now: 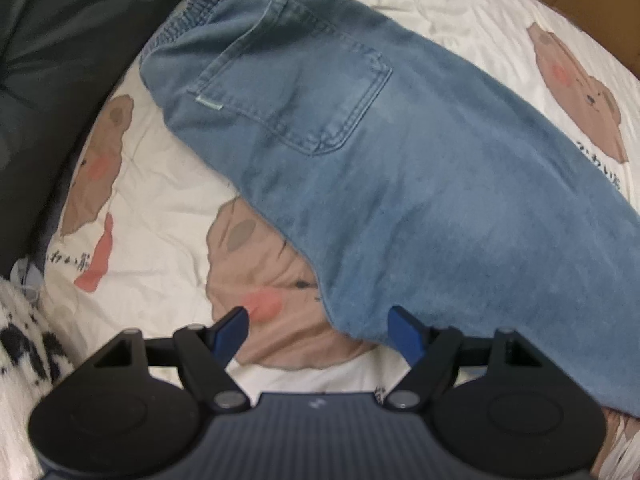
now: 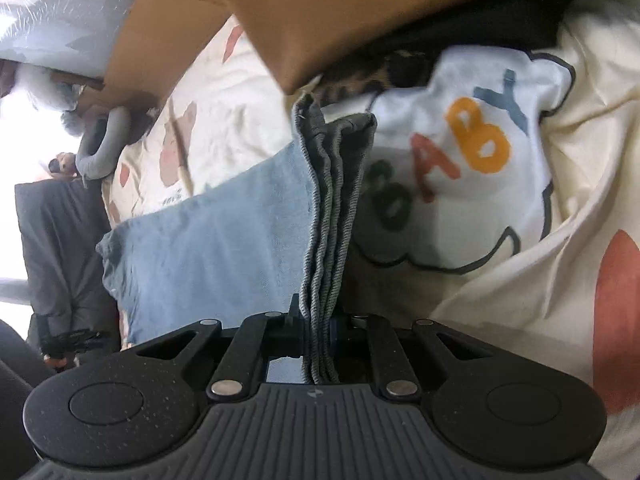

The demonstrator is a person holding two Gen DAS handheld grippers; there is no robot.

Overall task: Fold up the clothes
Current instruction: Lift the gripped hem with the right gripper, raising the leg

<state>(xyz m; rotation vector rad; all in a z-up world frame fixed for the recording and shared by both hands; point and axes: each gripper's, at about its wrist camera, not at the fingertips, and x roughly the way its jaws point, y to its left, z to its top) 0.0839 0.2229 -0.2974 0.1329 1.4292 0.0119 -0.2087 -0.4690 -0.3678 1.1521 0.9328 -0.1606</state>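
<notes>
So the jeans (image 1: 360,152) were lying flat across the middle of the bed, back pocket (image 1: 296,92) up, on that bear-print duvet (image 1: 160,200), waistband toward the far edge. We had the right gripper (image 2: 318,320) clamped tight on the stacked hems (image 2: 328,216) at the leg end, fabric bunched between the pads, so it looked like we were on the lengthwise fold. The left gripper (image 1: 320,332) was hanging wide open over the near edge of the denim, holding nothing. Next move, we reckoned, was carrying those hems toward the waistband, maybe pinning the middle with the left. A white "BABY" cloth (image 2: 460,160) and a cardboard box (image 2: 320,12) sat beyond.
</notes>
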